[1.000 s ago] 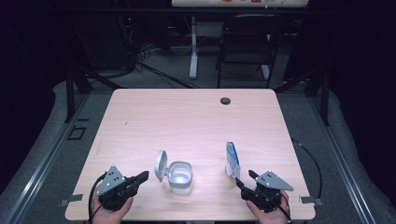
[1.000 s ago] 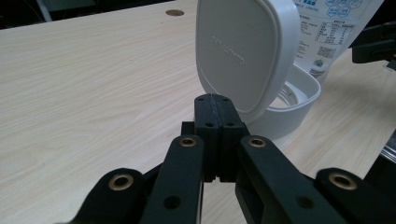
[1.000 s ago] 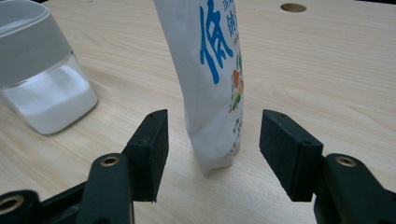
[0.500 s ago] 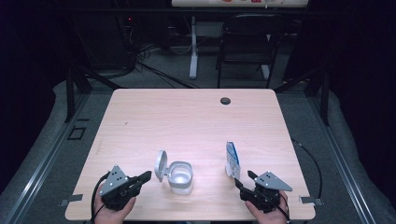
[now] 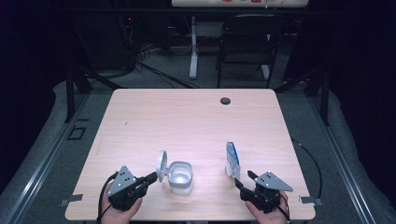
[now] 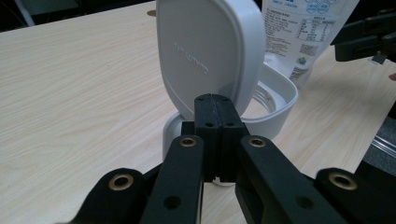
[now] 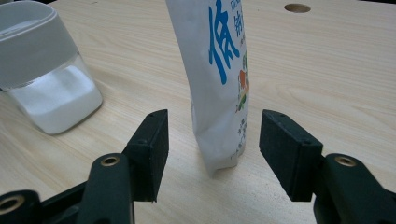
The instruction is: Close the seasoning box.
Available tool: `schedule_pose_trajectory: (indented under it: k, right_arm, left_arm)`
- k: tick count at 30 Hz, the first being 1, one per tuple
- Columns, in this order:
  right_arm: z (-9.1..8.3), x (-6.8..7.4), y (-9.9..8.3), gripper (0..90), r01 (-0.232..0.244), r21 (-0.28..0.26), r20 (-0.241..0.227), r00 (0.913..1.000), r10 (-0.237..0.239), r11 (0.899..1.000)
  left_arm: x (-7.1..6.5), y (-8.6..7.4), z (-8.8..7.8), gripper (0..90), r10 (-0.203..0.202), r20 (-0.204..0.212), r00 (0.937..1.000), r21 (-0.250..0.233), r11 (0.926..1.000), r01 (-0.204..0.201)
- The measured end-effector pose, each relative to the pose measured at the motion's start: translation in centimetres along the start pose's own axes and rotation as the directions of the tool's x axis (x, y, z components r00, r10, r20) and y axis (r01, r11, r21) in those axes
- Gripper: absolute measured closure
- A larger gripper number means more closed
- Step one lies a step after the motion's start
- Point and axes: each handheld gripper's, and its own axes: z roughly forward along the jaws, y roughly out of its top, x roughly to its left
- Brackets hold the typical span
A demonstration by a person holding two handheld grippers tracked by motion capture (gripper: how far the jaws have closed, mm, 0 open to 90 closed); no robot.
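Observation:
A clear container (image 5: 180, 178) holding white powder stands near the table's front edge, its white hinged lid (image 5: 161, 165) flipped up on the left. My left gripper (image 5: 152, 177) is shut with nothing between its jaws. Its tips (image 6: 212, 100) sit right at the back of the raised lid (image 6: 210, 46). A white pouch with blue print (image 5: 232, 160) stands upright to the right of the container. My right gripper (image 5: 243, 178) is open just in front of it. In the right gripper view the pouch (image 7: 222, 70) stands between the spread fingers (image 7: 152, 140), touching neither.
The wooden table (image 5: 187, 121) has a dark cable hole (image 5: 225, 100) at its far side. A black chair (image 5: 247, 42) and a desk leg (image 5: 193, 46) stand beyond the table. Both hands rest at the front edge.
My left gripper has edged slightly right, toward the container's lid. The right gripper, pouch and container have stayed put.

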Motion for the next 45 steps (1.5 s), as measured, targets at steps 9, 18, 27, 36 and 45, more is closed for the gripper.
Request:
schedule_pose_trajectory:
  k: [9,18,27,36,45]
  right_arm:
    - [0.0,0.0,-0.1,42.9,0.000,0.000,0.000,1.0000,0.000,1.000]
    - [0.0,-0.1,-0.1,43.1,-0.002,0.005,-0.002,1.0000,0.002,1.000]
    - [0.1,-0.1,-0.1,43.2,-0.005,0.008,-0.006,1.0000,0.005,1.000]
    - [0.4,0.0,-0.1,43.2,-0.002,0.009,-0.006,1.0000,0.002,1.000]
    - [0.1,-0.2,-0.1,43.3,-0.010,0.002,-0.003,0.9999,0.010,1.000]
  left_arm:
    - [-0.4,0.2,0.6,90.0,0.006,0.013,0.9999,0.002,1.0000,-0.006]
    - [-0.9,0.4,1.2,89.7,0.020,0.018,0.9996,0.014,0.9997,-0.021]
    - [-0.5,0.1,0.6,81.8,0.009,0.010,0.9999,0.007,0.9999,-0.009]
    - [0.5,-0.6,-0.2,58.9,-0.028,-0.027,0.9992,0.004,0.9996,0.028]
    - [1.4,-1.3,-1.3,53.7,-0.032,-0.065,0.9974,0.014,0.9994,0.033]
